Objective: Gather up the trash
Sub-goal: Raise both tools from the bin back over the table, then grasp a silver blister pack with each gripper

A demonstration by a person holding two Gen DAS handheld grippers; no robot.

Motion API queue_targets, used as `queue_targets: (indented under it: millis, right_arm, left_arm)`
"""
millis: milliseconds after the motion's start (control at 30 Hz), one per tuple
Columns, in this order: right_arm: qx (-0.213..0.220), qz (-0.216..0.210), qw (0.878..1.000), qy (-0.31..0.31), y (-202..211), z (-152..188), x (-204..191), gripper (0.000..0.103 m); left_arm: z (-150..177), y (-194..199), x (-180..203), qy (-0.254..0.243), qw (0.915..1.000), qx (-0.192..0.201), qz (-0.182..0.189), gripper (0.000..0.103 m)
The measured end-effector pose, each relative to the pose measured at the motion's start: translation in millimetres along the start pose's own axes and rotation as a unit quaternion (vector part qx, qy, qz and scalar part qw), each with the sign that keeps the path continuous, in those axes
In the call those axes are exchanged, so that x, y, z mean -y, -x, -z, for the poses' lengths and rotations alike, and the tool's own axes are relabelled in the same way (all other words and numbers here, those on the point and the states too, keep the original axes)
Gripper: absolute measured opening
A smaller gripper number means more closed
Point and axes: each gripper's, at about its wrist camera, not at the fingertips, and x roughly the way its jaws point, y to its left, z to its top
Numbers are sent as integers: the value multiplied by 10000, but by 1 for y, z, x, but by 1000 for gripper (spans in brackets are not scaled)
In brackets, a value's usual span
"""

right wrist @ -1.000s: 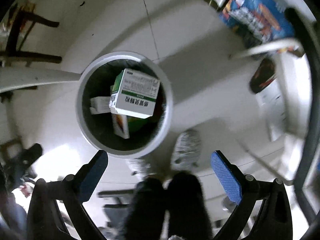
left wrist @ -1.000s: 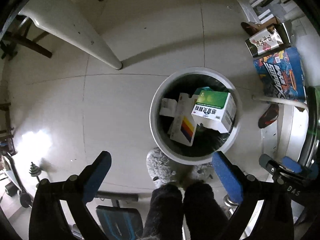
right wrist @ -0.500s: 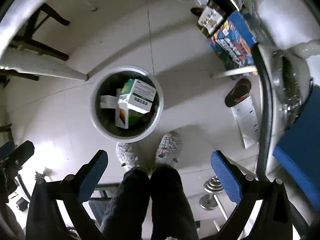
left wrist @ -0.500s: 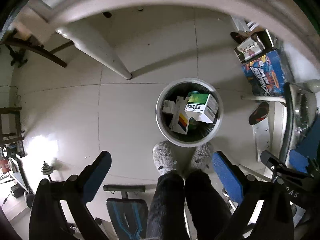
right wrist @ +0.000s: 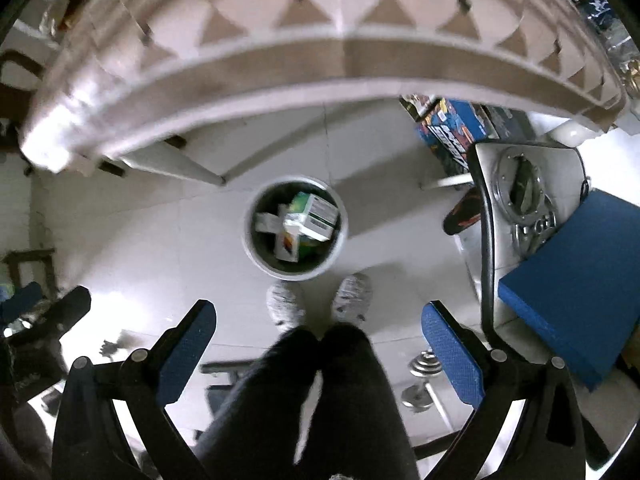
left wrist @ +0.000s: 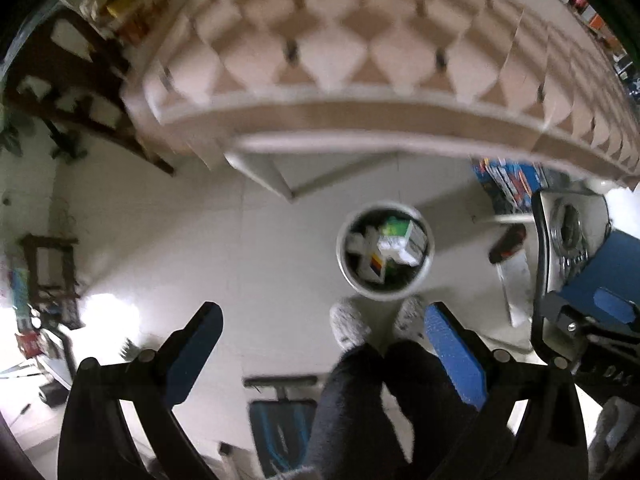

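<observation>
A tufted surface (right wrist: 320,52), cream with tan diamonds, arches across the top of both my views. Below it on the floor (right wrist: 160,240), just ahead of my two grey slippers (right wrist: 352,298), stands one round grey bin (right wrist: 262,262). Inside lie several cartons: one green-and-white box (right wrist: 316,216) on top, a white one with a coloured stripe (right wrist: 288,246), and a smaller white one (right wrist: 266,222). My left tongs (left wrist: 320,344) and right tongs (right wrist: 316,340) are spread apart, holding nothing.
</observation>
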Motion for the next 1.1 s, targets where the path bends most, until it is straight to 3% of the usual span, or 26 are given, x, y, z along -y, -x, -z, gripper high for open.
queue_targets:
  millis: [167, 333, 467, 533, 667, 800, 967, 1100]
  right_arm:
    - [315, -338, 9983, -358, 55, -34, 2, 103]
    - [624, -485, 9949, -627, 99, -104, 20, 103]
    - [742, -442, 9926, -853, 117, -186, 53, 103]
    - [845, -333, 9911, -971, 124, -244, 77, 103]
    - [843, -256, 9892, -1169, 117, -355, 118, 103]
    - [722, -180, 9887, -1305, 96, -460, 139, 103]
    - [493, -149, 9883, -1439, 58, -557, 147, 93]
    - [269, -195, 9889, -1449, 32, -600, 143, 89]
  left_arm:
    - [-47, 36, 0, 211, 9990, 396, -25, 103]
    - [-123, 54, 24, 332, 9962, 768, -231, 103]
    - [-189, 50, 48, 320, 9944, 898, -467, 103]
    - [-231, 38, 60, 375, 9945, 828, -527, 103]
    - [-320, 9, 82, 626, 9944, 533, -666, 103]
    - [-387, -19, 104, 531, 9946, 299, -845, 103]
    - [-453, -46, 126, 280, 9927, 138, -1161, 103]
    - [-478, -51, 132, 139, 9918, 76, -1268, 103]
